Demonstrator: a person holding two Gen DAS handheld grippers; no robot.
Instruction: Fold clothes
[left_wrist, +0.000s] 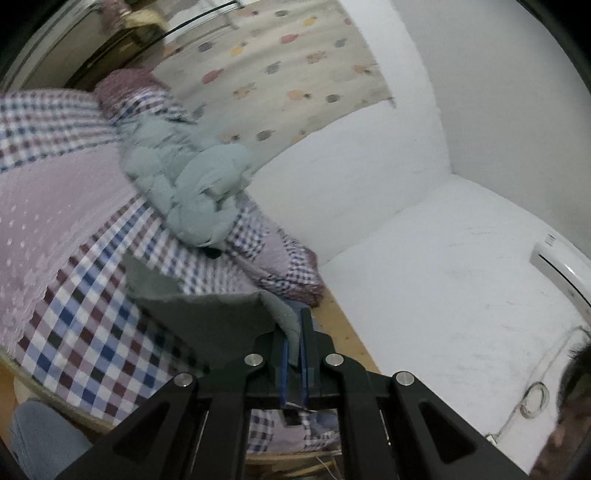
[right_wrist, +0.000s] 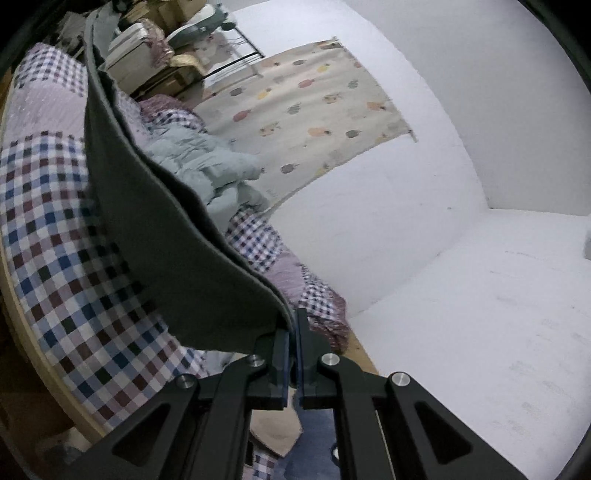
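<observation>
A dark grey-green garment (left_wrist: 207, 314) hangs over the checked bed, pinched at its edge by my left gripper (left_wrist: 293, 332), which is shut on the cloth. In the right wrist view the same garment (right_wrist: 159, 240) stretches away to the upper left as a long taut sheet, and my right gripper (right_wrist: 291, 332) is shut on its near corner. Both grippers point level, lifted above the bed.
The bed carries a checked and pink quilt (left_wrist: 74, 229). A pale blue puffy jacket (left_wrist: 184, 181) lies bunched by the wall, with a checked pillow (left_wrist: 280, 258) beside it. A fruit-print cloth (right_wrist: 306, 107) hangs on the white wall. Boxes and clutter (right_wrist: 147, 62) stand beyond the bed.
</observation>
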